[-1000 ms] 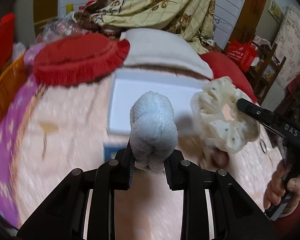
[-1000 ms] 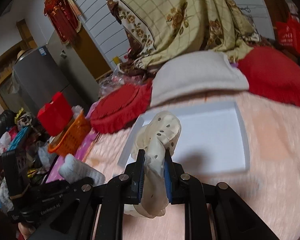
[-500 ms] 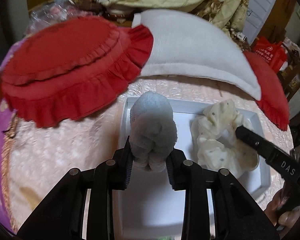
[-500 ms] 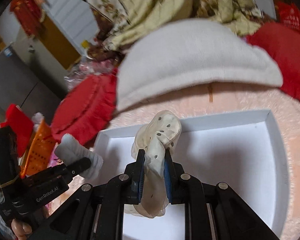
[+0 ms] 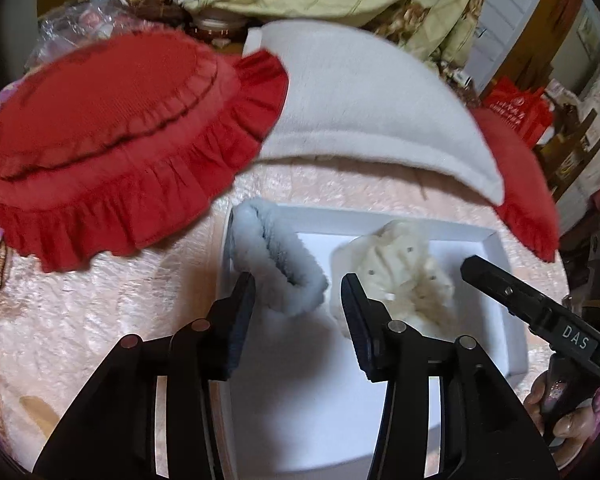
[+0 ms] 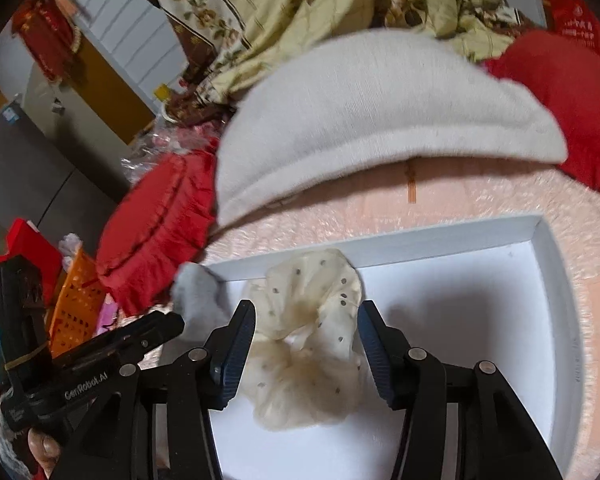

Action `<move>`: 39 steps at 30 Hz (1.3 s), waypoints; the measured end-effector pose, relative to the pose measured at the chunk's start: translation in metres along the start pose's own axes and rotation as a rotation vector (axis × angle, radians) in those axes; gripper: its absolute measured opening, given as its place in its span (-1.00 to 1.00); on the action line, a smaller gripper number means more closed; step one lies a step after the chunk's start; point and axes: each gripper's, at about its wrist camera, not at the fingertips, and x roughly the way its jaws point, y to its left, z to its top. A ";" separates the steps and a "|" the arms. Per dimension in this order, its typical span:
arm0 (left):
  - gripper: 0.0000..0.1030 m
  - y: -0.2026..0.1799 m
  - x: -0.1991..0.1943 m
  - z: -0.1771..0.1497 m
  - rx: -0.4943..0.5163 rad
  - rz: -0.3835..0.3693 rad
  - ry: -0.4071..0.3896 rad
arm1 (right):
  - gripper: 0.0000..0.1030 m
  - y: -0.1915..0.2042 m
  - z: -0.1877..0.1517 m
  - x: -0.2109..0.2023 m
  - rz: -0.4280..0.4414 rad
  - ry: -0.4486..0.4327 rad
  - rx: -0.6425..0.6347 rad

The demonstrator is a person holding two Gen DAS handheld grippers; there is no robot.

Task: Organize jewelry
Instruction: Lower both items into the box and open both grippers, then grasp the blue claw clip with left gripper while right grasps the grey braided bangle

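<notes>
Left to right across the white tray [image 5: 496,276], which sits on a pink quilted cover [image 5: 100,320].

Left gripper [image 5: 298,300]: jaws spread and opening, pads clear of the grey fluffy scrunchie [image 5: 284,264]. The scrunchie lies between and just ahead of the tips, propped on the tray's left wall. Its long axis runs from the near right up toward the far left corner, tilted rather than flat.

Right gripper [image 6: 306,332]: jaws also opening, nothing pinched. The cream dotted scrunchie [image 6: 308,344] lies flat on the tray floor between the pads, long axis pointing straight away from the tips.

Judgement: each hand is nearest its own piece, both released. Withdrawing should go back along each gripper's own line; the grey one may topple off the wall.
</notes>
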 end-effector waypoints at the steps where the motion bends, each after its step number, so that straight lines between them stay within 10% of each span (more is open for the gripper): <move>1: -0.15 -0.002 -0.006 0.000 -0.004 -0.001 -0.008 | -0.01 0.005 -0.002 -0.012 0.005 -0.010 -0.012; 10: 0.04 0.000 -0.097 -0.077 -0.027 0.062 -0.085 | -0.01 0.021 -0.092 -0.097 0.085 0.034 -0.141; 18: 0.04 0.026 -0.080 -0.159 -0.149 0.023 0.034 | -0.01 0.029 -0.174 -0.078 0.038 0.141 -0.222; 28: 0.04 0.033 -0.051 -0.168 -0.161 -0.009 0.089 | -0.01 0.036 -0.160 -0.038 0.027 0.140 -0.174; 35: 0.01 0.030 -0.049 -0.173 -0.139 -0.024 0.077 | -0.22 0.055 -0.157 -0.004 -0.024 0.169 -0.215; 39: -0.32 0.026 -0.049 -0.176 -0.152 -0.066 0.078 | -0.57 0.062 -0.159 0.001 -0.080 0.144 -0.264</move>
